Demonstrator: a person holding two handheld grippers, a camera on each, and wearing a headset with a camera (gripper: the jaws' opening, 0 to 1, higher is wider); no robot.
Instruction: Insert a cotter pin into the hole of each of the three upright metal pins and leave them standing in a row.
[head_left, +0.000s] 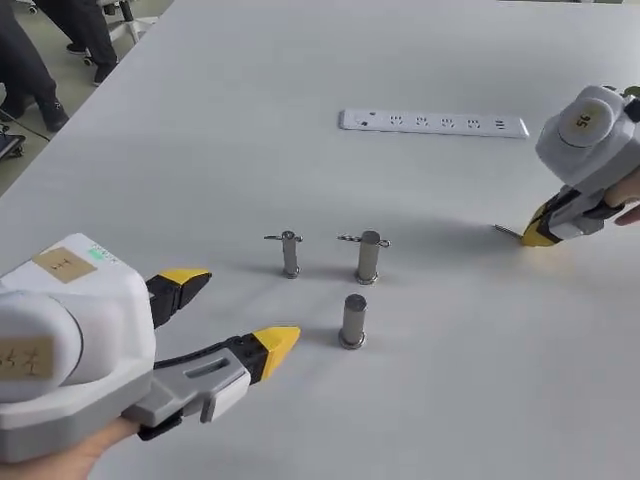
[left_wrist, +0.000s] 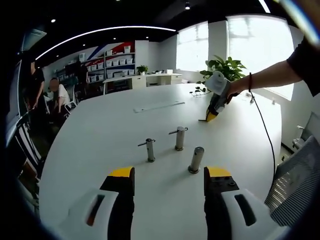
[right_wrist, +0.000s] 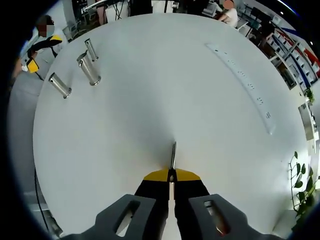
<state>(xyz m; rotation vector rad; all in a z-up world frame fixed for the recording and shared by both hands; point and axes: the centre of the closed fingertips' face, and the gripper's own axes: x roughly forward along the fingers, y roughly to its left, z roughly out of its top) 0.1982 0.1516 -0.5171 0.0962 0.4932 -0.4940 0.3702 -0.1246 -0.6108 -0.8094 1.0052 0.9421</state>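
Observation:
Three upright metal pins stand on the white table. The back left pin (head_left: 290, 253) and the back right pin (head_left: 368, 256) each carry a cotter pin through the top. The front pin (head_left: 353, 321) has none. My left gripper (head_left: 237, 314) hovers open at the near left, jaws wide apart and pointing at the pins (left_wrist: 196, 159). My right gripper (head_left: 531, 237) is down at the table on the far right, shut on a cotter pin (right_wrist: 173, 152) whose thin shaft sticks out past the yellow tips (head_left: 507, 232).
A white power strip (head_left: 432, 123) lies at the back of the table. Office chairs and a person's legs (head_left: 25, 60) are beyond the left edge. A potted plant (left_wrist: 225, 67) stands past the far end.

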